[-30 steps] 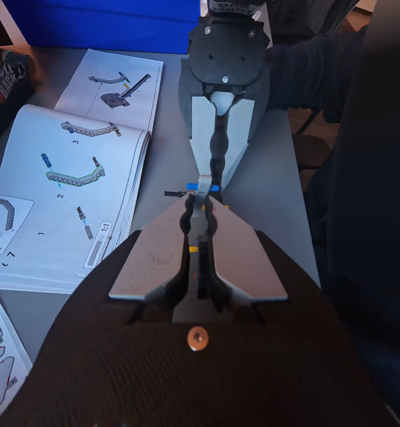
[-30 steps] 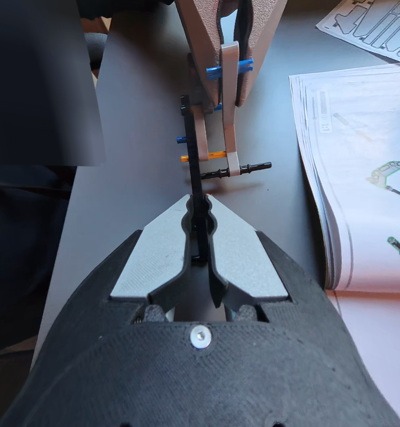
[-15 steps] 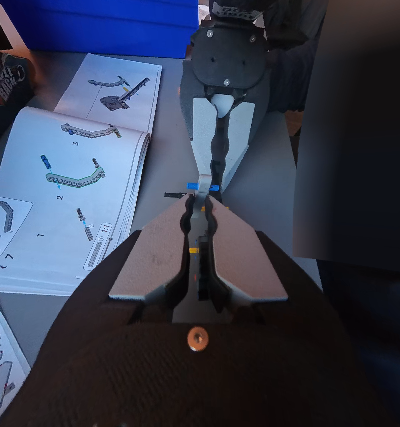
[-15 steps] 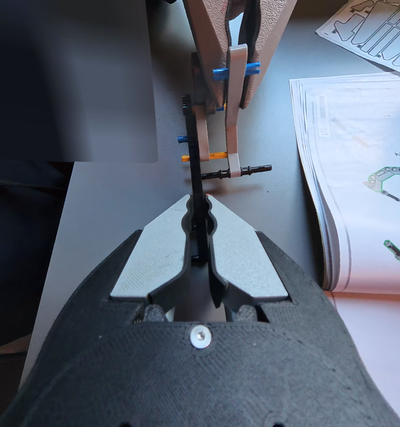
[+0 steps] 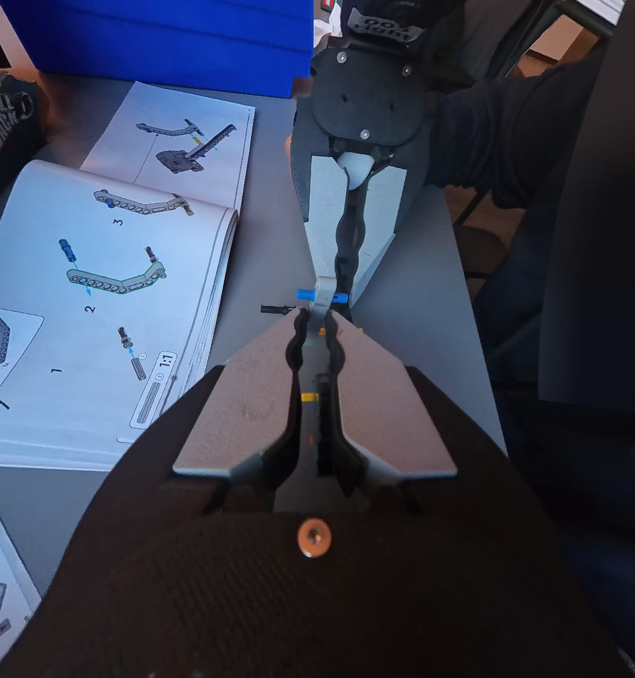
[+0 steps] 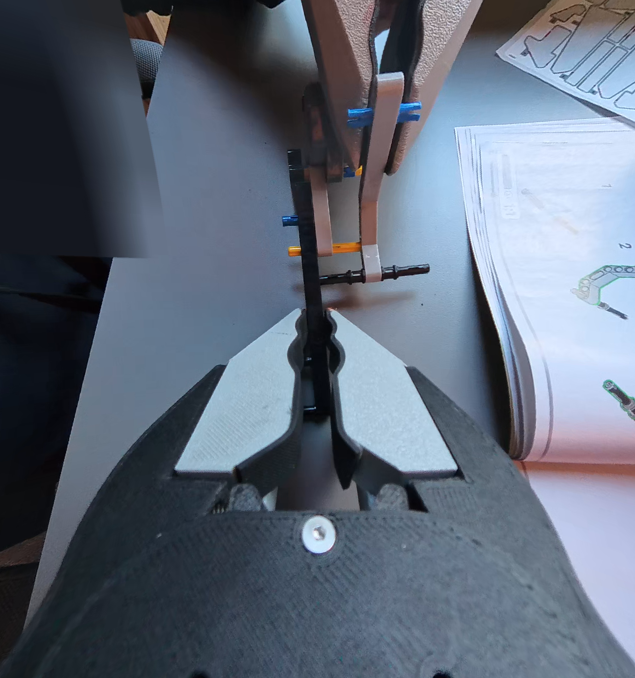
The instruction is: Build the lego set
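The lego assembly is held between both grippers above the grey table (image 6: pixel 216 330). My right gripper (image 6: pixel 314 315) is shut on a long black beam (image 6: pixel 310 264) that stands on edge. My left gripper (image 6: pixel 372 168) reaches in from the top, shut on a light grey beam (image 6: pixel 372 205). A second grey beam (image 6: pixel 323 220) lies against the black beam. An orange axle (image 6: pixel 345 248), a black axle (image 6: pixel 400 270) and blue pins (image 6: pixel 383 113) cross them. In the left wrist view my left gripper (image 5: pixel 314 315) grips the grey beam (image 5: pixel 323 291), facing the right gripper (image 5: pixel 345 279).
An open instruction booklet (image 5: pixel 106 293) lies left of the grippers and shows in the right wrist view (image 6: pixel 565 293) too. A blue box (image 5: pixel 161 36) stands at the back, a dark bag (image 5: pixel 3 121) at far left. A printed sheet (image 6: pixel 584 55) lies nearby. The table edge (image 5: pixel 466 293) is close. The gap from one gripper's tips to the other's is roughly 7 cm.
In the right wrist view the left gripper and its grey beam have drifted slightly right. Both grippers keep the same hold on the assembly.
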### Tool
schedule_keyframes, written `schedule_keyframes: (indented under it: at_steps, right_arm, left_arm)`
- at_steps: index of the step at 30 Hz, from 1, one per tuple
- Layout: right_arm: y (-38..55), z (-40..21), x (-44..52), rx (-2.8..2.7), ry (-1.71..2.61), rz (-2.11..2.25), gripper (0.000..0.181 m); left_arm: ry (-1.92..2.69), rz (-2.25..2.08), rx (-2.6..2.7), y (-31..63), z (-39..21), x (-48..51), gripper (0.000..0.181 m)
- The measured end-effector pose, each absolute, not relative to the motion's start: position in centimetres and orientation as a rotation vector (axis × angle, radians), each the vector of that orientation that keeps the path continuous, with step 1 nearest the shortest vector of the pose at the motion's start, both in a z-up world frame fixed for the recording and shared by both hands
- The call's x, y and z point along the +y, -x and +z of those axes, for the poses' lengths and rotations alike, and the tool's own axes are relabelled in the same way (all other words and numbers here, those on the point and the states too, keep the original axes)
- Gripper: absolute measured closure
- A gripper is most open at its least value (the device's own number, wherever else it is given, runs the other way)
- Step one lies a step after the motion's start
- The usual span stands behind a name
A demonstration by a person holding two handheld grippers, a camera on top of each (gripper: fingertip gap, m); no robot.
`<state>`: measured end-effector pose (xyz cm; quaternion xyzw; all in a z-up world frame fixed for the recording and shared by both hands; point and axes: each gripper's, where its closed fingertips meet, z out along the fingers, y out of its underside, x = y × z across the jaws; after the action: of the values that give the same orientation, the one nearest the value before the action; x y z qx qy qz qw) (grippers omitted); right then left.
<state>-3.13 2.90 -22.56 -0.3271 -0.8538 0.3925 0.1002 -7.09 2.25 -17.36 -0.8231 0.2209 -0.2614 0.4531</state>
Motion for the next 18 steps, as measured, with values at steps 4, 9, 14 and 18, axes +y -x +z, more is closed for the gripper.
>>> schedule_keyframes:
  at_steps: [4,9,14,18]
  right_arm:
    - [3.2,-22.5,3.0,-2.517,0.963,1.152,0.174]
    - [3.7,-22.5,3.5,-2.478,0.952,1.101,0.160]
    - [4.2,-22.4,3.6,-2.438,0.895,1.038,0.146]
    - [4.7,-22.2,3.6,-2.392,0.821,0.946,0.130]
  left_arm:
    - [2.032,-0.645,0.546,7.2,-17.4,2.3,0.173]
    - [2.035,-0.649,0.549,7.1,-17.4,2.3,0.174]
    - [2.034,-0.644,0.558,7.0,-17.4,2.2,0.174]
    - [2.032,-0.643,0.576,6.6,-17.4,2.1,0.174]
